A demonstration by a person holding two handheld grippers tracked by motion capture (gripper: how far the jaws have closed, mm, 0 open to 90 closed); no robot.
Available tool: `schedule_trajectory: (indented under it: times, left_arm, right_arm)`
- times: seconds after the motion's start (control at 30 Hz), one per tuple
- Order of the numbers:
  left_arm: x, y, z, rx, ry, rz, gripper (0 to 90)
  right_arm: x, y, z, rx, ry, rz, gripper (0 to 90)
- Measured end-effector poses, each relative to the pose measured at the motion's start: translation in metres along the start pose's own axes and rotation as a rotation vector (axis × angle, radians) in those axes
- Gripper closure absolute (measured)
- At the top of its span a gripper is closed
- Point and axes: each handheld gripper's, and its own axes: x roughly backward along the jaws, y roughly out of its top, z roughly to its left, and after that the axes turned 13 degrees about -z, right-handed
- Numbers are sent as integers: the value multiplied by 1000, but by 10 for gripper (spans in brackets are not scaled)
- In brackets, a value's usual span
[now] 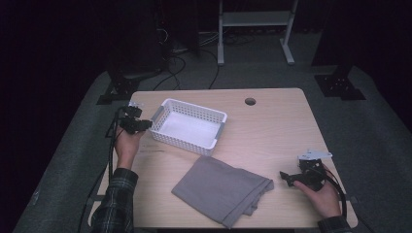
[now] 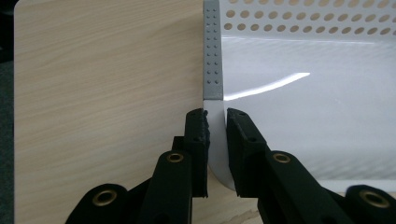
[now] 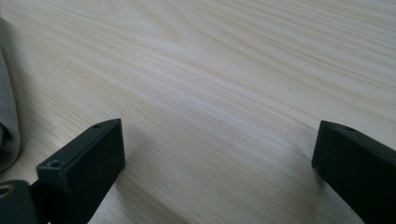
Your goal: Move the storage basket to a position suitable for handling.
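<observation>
A white perforated basket (image 1: 189, 126) stands on the wooden table (image 1: 272, 126), left of the middle. My left gripper (image 1: 145, 124) is shut on the basket's left rim; in the left gripper view the white wall (image 2: 217, 135) sits pinched between the two jaws of the left gripper (image 2: 217, 116), below a grey corner strip (image 2: 212, 56). A folded grey cloth (image 1: 223, 189) lies near the front edge. My right gripper (image 1: 284, 175) rests open on the table to the right of the cloth, and the right gripper (image 3: 217, 140) has bare wood between its jaws, with the cloth's edge (image 3: 7, 121) at far left.
A round cable hole (image 1: 250, 101) pierces the table near its far edge. Beyond the table are a dark floor, cables and a white metal frame (image 1: 255, 29). Bare wood stretches between the basket and the right edge.
</observation>
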Motion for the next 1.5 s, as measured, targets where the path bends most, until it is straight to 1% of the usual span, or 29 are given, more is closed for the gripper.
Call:
schedule_trajectory:
  times: [0.07, 0.17, 0.33, 0.37, 0.43, 0.57, 0.6, 0.63, 0.67, 0.73, 0.9, 0.97, 1.07, 1.1, 1.13, 1.17, 1.27, 1.5]
  left_arm:
    - [-2, 0, -3, 6, -4, -10, 788]
    - [-5, 1, -9, 9, -3, -9, 791]
    - [-10, 3, -19, 13, -17, -20, 792]
    - [-12, 3, -21, 21, -23, -25, 792]
    - [-14, 4, -26, 25, -30, -27, 793]
    - [-18, 6, -36, 12, -46, -33, 793]
    - [-18, 6, -36, 12, -46, -33, 793]
    - [-21, 8, -43, 10, -56, -29, 793]
    - [-21, 8, -43, 10, -56, -29, 792]
    - [-27, 12, -53, -13, -71, -21, 792]
    - [-35, 17, -71, -29, -99, -23, 792]
    - [-38, 19, -77, -41, -108, -19, 792]
    - [-41, 20, -86, -41, -121, -26, 792]
    - [-41, 20, -86, -41, -121, -26, 792]
    - [-43, 21, -90, -44, -126, -28, 792]
    - [-43, 22, -92, -51, -129, -25, 792]
    - [-45, 23, -97, -53, -133, -25, 792]
    - [-50, 25, -112, -69, -159, -28, 792]
  right_arm:
    - [0, 0, 0, 0, 0, 0, 18]
    - [0, 0, 0, 0, 0, 0, 18]
    - [0, 0, 0, 0, 0, 0, 18]
    - [0, 0, 0, 0, 0, 0, 18]
    - [0, 0, 0, 0, 0, 0, 18]
    - [0, 0, 0, 0, 0, 0, 18]
    - [0, 0, 0, 0, 0, 0, 18]
    - [0, 0, 0, 0, 0, 0, 18]
    - [0, 0, 0, 0, 0, 0, 18]
    - [0, 0, 0, 0, 0, 0, 18]
    - [0, 0, 0, -2, -2, 0, 18]
    - [0, 0, 0, -1, -2, 0, 18]
    - [0, 0, 0, -1, -2, 0, 18]
    - [0, 0, 0, -1, -2, 0, 18]
    - [0, 0, 0, -1, -2, 0, 18]
    - [0, 0, 0, -1, -2, 0, 18]
    - [0, 0, 0, -2, -2, 0, 18]
    - [0, 0, 0, -1, -2, 0, 18]
